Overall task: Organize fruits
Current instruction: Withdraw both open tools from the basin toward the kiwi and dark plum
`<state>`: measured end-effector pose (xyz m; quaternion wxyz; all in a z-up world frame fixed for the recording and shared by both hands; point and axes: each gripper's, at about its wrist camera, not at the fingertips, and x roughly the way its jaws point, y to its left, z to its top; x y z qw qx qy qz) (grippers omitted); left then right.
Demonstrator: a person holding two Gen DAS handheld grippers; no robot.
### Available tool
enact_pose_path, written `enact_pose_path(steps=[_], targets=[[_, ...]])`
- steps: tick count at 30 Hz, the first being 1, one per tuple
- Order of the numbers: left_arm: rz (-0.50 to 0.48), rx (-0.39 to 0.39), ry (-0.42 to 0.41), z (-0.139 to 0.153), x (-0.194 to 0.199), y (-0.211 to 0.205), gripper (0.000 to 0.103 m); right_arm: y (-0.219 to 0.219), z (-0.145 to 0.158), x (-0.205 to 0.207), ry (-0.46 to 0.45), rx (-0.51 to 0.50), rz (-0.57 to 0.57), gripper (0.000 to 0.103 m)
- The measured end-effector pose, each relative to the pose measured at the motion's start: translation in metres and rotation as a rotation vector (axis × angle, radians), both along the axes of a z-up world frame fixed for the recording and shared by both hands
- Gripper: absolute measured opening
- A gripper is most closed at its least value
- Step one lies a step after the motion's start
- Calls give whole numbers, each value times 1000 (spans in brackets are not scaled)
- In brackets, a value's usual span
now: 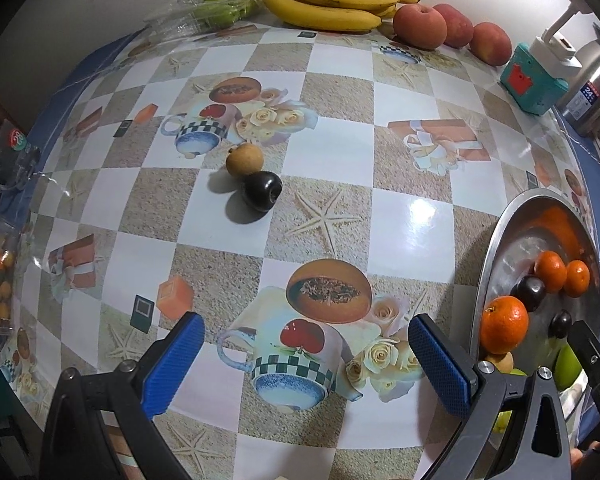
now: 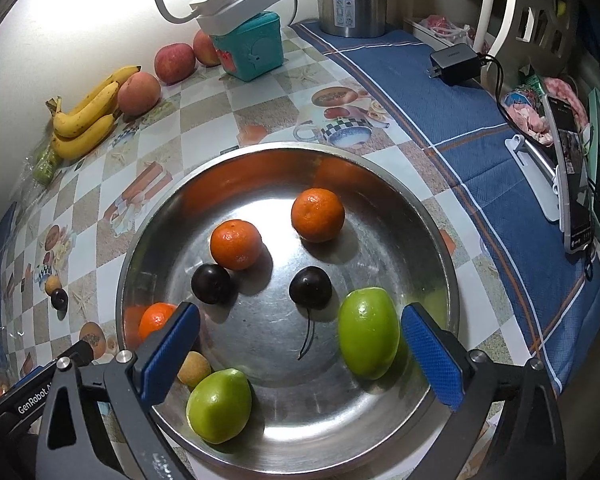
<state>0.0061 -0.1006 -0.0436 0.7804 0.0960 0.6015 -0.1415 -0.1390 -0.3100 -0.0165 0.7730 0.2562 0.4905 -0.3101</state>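
Your left wrist camera looks steeply down along its blue fingers onto the checkered tablecloth, from fairly close above. It faces toward the back wall, where the bananas and peaches line the far edge. The steel bowl sits only at its right margin.

Your right wrist camera also tilts steeply down, closer still, directly over the bowl, which fills the middle of the view. It faces the same wall, with the bananas at upper left.

Both views share the bowl with its oranges, the bananas, the peaches, the teal box and the two small fruits lying on the cloth.
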Motion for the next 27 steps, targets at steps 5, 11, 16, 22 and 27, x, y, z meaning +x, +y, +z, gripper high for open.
enact_pose_path(steps=[5, 11, 16, 22, 27], targets=[[13, -17, -12, 5, 2, 3, 103, 0, 2, -1, -17, -4, -5, 101], [32, -27, -63, 16, 15, 11, 103, 6, 6, 4, -47, -11, 24, 101], [49, -31, -86, 27, 34, 24, 103, 13, 8, 11, -75, 5, 52, 101], [68, -7, -134, 34, 52, 44, 103, 29, 13, 26, -86, -7, 120, 101], [87, -8, -161, 39, 67, 61, 103, 48, 16, 44, -96, -11, 188, 101]])
